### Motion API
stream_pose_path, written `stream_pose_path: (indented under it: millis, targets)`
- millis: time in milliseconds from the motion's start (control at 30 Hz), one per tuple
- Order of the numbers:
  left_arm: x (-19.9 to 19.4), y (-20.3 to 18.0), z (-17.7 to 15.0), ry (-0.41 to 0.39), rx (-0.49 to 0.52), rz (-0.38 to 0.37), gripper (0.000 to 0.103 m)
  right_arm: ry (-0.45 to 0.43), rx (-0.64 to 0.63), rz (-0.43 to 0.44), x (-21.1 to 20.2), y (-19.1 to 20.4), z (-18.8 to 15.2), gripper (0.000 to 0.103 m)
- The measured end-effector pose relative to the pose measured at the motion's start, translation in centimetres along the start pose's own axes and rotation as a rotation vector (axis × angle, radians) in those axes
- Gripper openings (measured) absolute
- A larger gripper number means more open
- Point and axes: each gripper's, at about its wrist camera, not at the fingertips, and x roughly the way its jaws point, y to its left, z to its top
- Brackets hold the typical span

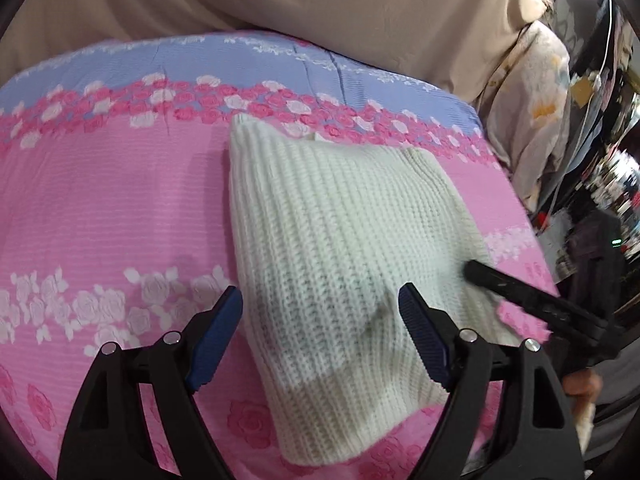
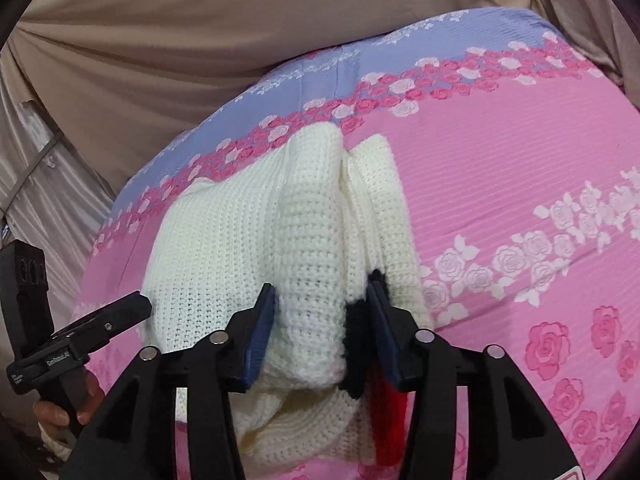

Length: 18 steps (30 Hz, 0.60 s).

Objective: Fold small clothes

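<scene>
White knitted sweater folded on the pink rose-print bed, left tongs spread wide above its near edge, touching nothing, right tongs half open astride a bunched fold, grip unclear

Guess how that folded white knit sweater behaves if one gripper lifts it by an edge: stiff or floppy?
Likely floppy: the white knit sweater is chunky ribbed knit lying in soft rounded folds, so layers would probably sag and unfold. Probably not slippery; the coarse texture should catch the fingers. It looks bulky, perhaps heavyish for small clothing, on the pink bedsheet.
</scene>
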Motion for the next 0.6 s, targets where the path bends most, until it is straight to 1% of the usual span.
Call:
stream_pose_path:
  millis: [33, 67, 133, 167, 233, 300, 400, 433, 467, 500, 533, 600]
  targets:
    - [0.4, -0.3, 0.1, -0.002, 0.019, 0.022, 0.078, -0.019, -0.008, -0.02, -0.7, 0.0, 0.1, 0.055]
    - [1.0, -0.6, 0.1, 0.006, 0.034, 0.038, 0.078, -0.028, -0.02, -0.026, -0.9, 0.4, 0.2, 0.055]
    - [1.9, -0.7, -0.1, 0.029, 0.031, 0.042, 0.079, -0.023, -0.037, -0.003, -1.2, 0.4, -0.2, 0.056]
    - [2.3, -0.7, -0.2, 0.031, 0.029, 0.049, 0.081, -0.012, -0.044, 0.007, -0.8, 0.5, -0.3, 0.056]
    - [2.5, -0.8, -0.4, 0.025, 0.041, 0.066, 0.082, -0.004, -0.055, 0.002, -0.5, 0.4, -0.8, 0.056]
    - [2.7, -0.9, -0.5, 0.022, 0.054, 0.075, 0.084, -0.04, -0.068, 0.002, -1.0, 0.8, -1.1, 0.056]
    - [2.9, -0.9, -0.5, 0.021, 0.05, 0.082, 0.085, -0.017, -0.093, 0.027, -0.4, 1.5, -0.9, 0.057]
    - [3.0, -0.8, -0.5, 0.024, 0.045, 0.083, 0.085, -0.008, -0.099, 0.02, 0.1, 1.7, -0.9, 0.053]
    - [3.0, -0.7, -0.4, 0.027, 0.035, 0.081, 0.085, -0.002, -0.111, 0.012, 0.5, 1.8, -0.8, 0.036]
    - [2.9, -0.6, -0.4, 0.025, 0.023, 0.079, 0.085, -0.008, -0.115, 0.006, 0.5, 1.9, -0.7, 0.025]
    - [2.5, -0.5, -0.3, 0.019, 0.013, 0.076, 0.084, -0.022, -0.11, 0.045, -0.2, 2.0, -0.5, 0.019]
    - [1.3, -0.8, 0.0, -0.016, 0.015, 0.072, 0.082, -0.096, -0.068, 0.206, -3.1, 1.5, 0.1, 0.017]
